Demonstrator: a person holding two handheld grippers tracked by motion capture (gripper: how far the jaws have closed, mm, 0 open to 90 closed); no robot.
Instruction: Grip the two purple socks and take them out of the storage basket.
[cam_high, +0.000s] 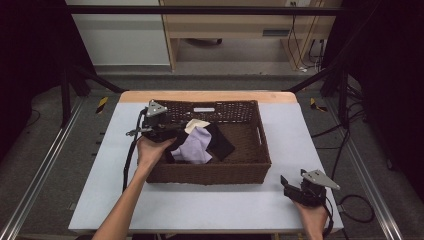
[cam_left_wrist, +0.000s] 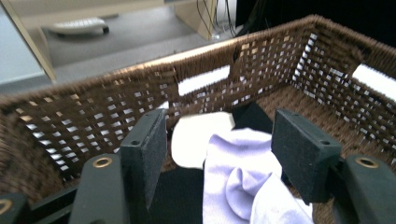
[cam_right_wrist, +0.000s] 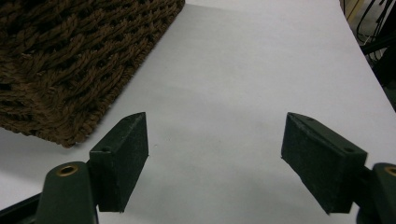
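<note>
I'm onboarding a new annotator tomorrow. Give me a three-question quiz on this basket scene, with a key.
1. True or false: the left gripper is inside the brown wicker basket, jaws open over the cloths.
2. Which cloth lies between the left gripper's jaws in the left gripper view? A) lilac cloth B) red cloth C) green cloth
3. Fill in: the right gripper is held open above the white ____, outside the basket.

Key: 1 true; 2 A; 3 table. A cream cloth and a black cloth also lie in the basket.
</note>
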